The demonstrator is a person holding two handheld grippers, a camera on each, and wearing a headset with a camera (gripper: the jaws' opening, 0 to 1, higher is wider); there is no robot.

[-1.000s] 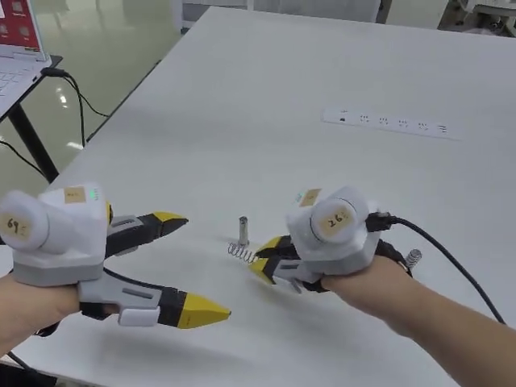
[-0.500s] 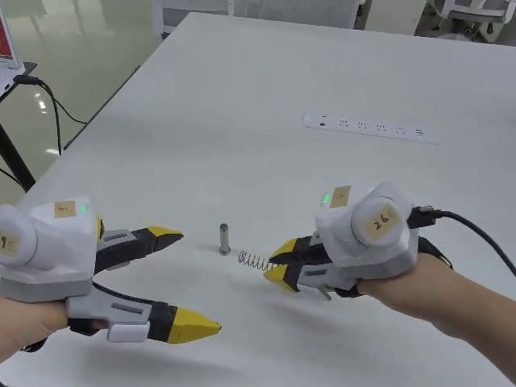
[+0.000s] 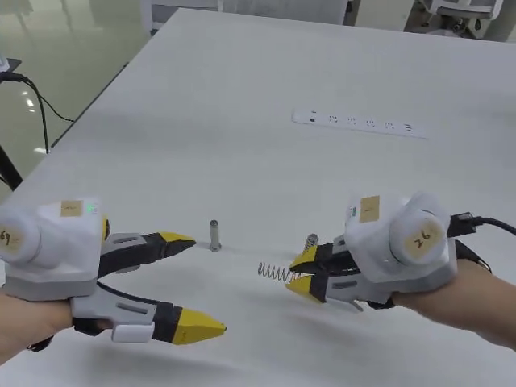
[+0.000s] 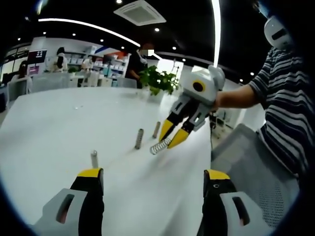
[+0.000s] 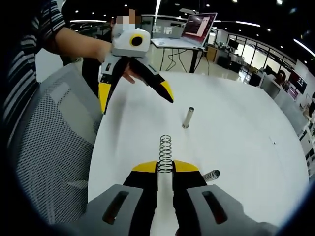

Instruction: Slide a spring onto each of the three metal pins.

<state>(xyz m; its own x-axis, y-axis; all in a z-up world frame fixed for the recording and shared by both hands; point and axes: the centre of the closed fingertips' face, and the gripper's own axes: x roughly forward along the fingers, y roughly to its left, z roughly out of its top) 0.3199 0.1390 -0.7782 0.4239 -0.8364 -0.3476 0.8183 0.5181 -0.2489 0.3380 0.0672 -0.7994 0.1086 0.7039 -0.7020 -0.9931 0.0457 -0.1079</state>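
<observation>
Between the yellow tips of the right gripper [image 3: 301, 272], one end of a spring [image 3: 276, 272] is pinched, so this gripper is clamped on it. The rest of the coil juts out roughly level above the white table [image 3: 242, 97], with its free end aimed toward the left gripper [image 3: 189, 282]. In the right gripper view the coil runs straight ahead from the closed jaws.

A bare metal pin [image 3: 214, 235] stands upright on the table a little beyond the spring's free end. It is apart from the spring and near the upper tip of the left gripper. That gripper's jaws are spread wide with nothing between them, and the person holds it low over the near side of the table.

A second pin [image 3: 311, 240] stands just behind the right gripper's tips, and coils appear to be wrapped around it. In the left gripper view a third pin [image 4: 156, 129] stands past it, too small to tell whether it carries a spring.

Farther up the table lies a white power strip [image 3: 357, 124]. A mesh office chair [image 5: 54, 137] stands beside the table, and an open laptop [image 5: 199, 24] shows beyond it.
</observation>
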